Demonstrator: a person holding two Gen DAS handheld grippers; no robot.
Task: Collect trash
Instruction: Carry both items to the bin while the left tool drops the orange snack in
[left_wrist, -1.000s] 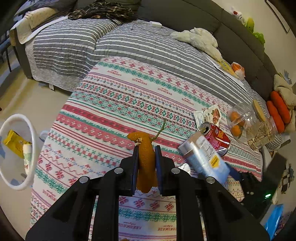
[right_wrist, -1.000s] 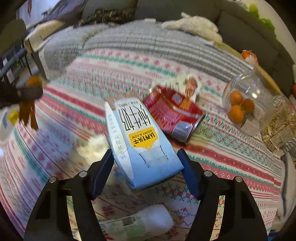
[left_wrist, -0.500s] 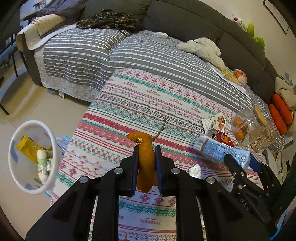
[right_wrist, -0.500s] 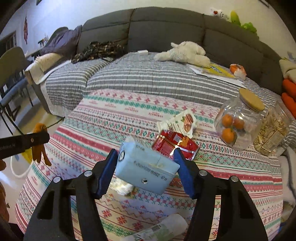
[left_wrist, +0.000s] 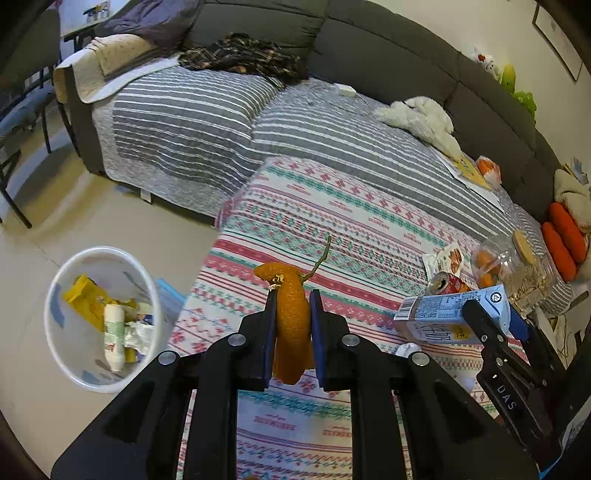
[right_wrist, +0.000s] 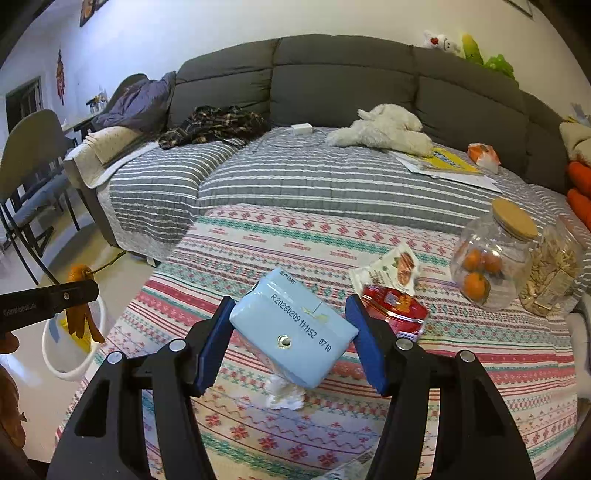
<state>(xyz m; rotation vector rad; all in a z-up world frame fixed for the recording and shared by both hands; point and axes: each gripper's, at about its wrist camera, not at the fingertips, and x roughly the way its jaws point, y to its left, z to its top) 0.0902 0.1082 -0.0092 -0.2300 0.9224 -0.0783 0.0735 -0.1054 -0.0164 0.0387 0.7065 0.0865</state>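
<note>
Reading R20260209 0710 (right_wrist: 301, 322), blue carton (right_wrist: 293, 328)

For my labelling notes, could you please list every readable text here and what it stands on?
"R20260209 1H152 0710": printed on the end of the blue carton.
"DAS": on the right gripper, seen from the left view.
Lettering on the left gripper arm, snack packet, red can: too blurred.

Bare floor (left_wrist: 110, 206) lies open around the white bin (left_wrist: 55, 332); jars (right_wrist: 491, 258) and can (right_wrist: 395, 310) crowd the blanket's right side.
</note>
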